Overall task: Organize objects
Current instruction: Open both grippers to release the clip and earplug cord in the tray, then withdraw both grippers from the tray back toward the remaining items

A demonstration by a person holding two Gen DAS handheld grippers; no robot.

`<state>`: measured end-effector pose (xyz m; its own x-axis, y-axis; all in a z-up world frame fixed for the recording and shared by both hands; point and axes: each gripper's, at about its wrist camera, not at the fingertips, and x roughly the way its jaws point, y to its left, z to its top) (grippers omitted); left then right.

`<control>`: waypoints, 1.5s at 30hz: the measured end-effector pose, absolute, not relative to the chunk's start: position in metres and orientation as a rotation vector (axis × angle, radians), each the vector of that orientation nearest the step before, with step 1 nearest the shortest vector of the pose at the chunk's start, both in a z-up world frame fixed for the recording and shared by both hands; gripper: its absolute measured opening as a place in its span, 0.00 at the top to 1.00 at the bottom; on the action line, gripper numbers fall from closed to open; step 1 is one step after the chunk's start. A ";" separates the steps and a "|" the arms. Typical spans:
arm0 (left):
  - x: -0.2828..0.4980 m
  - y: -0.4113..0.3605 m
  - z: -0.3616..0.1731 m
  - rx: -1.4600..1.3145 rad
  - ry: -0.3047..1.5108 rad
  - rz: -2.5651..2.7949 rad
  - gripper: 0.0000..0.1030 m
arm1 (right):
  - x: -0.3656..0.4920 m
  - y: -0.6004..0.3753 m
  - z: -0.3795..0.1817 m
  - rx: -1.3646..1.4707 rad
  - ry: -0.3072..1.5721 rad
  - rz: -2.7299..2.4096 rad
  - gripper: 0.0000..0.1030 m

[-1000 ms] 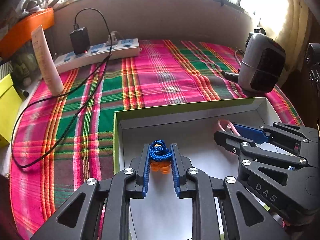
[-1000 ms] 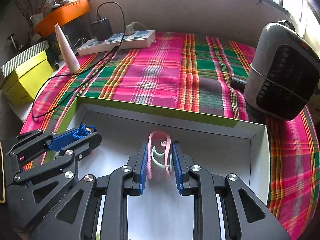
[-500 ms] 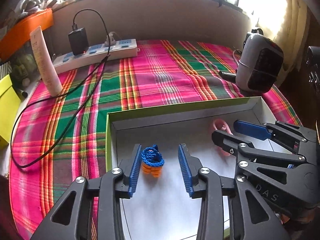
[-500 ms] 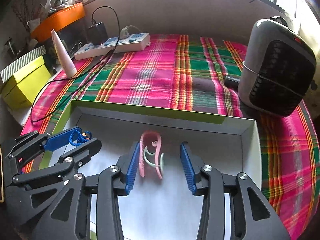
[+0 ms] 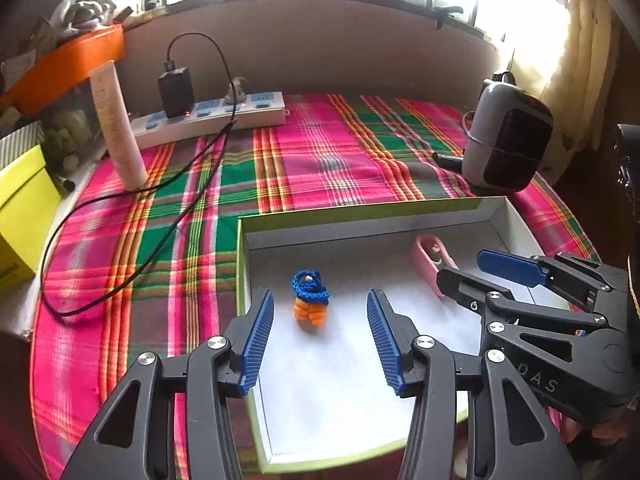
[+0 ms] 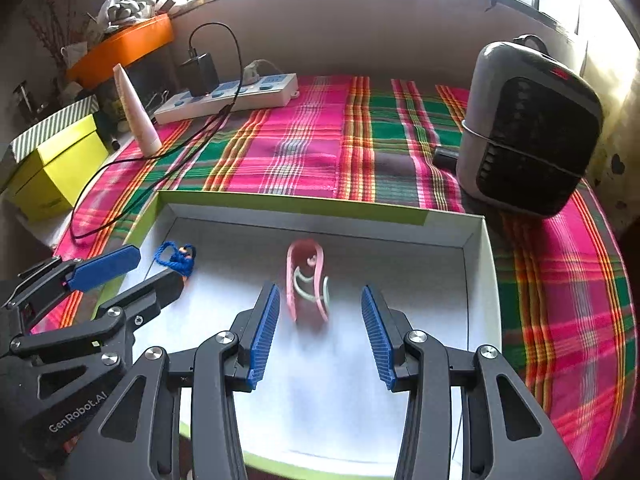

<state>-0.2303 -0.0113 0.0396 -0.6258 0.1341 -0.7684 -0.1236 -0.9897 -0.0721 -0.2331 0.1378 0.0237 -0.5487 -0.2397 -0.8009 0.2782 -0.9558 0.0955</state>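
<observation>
A shallow white box with a green rim [image 5: 360, 212] [image 6: 288, 203] lies on the plaid cloth. On its floor near the left wall sits a small blue and orange crocheted toy [image 5: 310, 298] [image 6: 178, 258]. My left gripper [image 5: 320, 308] hangs just behind it, its jaws opening, the pads clear of the toy. A pink and pale green clip [image 6: 306, 282] [image 5: 430, 256] rests in the box's middle. My right gripper [image 6: 320, 300] stands open behind the clip, the pads not touching it. Each gripper shows at the side of the other's view.
At the back lie a white power strip [image 5: 216, 116] with a black charger [image 5: 176, 90] and a trailing black cable [image 5: 132, 236]. A pale tube [image 5: 118, 128] stands at the left by a yellow box [image 5: 20, 208]. A grey heater [image 6: 528, 128] stands at the right.
Both grippers were shut on their objects and have let go: the toy and the clip now lie free on the box floor. Both grippers have drawn back and slightly up.
</observation>
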 end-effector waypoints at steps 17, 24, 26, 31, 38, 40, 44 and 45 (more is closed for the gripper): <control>-0.172 -0.020 0.055 -1.216 -0.068 2.741 0.54 | -0.175 0.143 0.042 1.209 0.061 -2.585 0.57; -0.149 -0.026 0.052 -1.214 -0.097 2.738 0.54 | -0.149 0.145 0.046 1.177 0.055 -2.595 0.57; -0.143 -0.029 0.052 -1.209 -0.119 2.736 0.53 | -0.141 0.146 0.046 1.167 0.048 -2.595 0.57; -0.125 -0.035 0.048 -1.215 -0.155 2.731 0.53 | -0.120 0.150 0.046 1.144 0.043 -2.618 0.57; -0.099 -0.041 0.044 -1.199 -0.192 2.730 0.53 | -0.099 0.158 0.044 1.122 0.051 -2.645 0.57; -0.095 -0.041 0.042 -1.201 -0.189 2.723 0.53 | -0.094 0.161 0.042 1.127 0.036 -2.642 0.57; -0.086 -0.041 0.034 -1.213 -0.200 2.697 0.53 | -0.084 0.163 0.036 1.131 0.056 -2.651 0.57; -0.085 -0.041 0.033 -1.218 -0.203 2.692 0.53 | -0.082 0.164 0.034 1.134 0.053 -2.650 0.57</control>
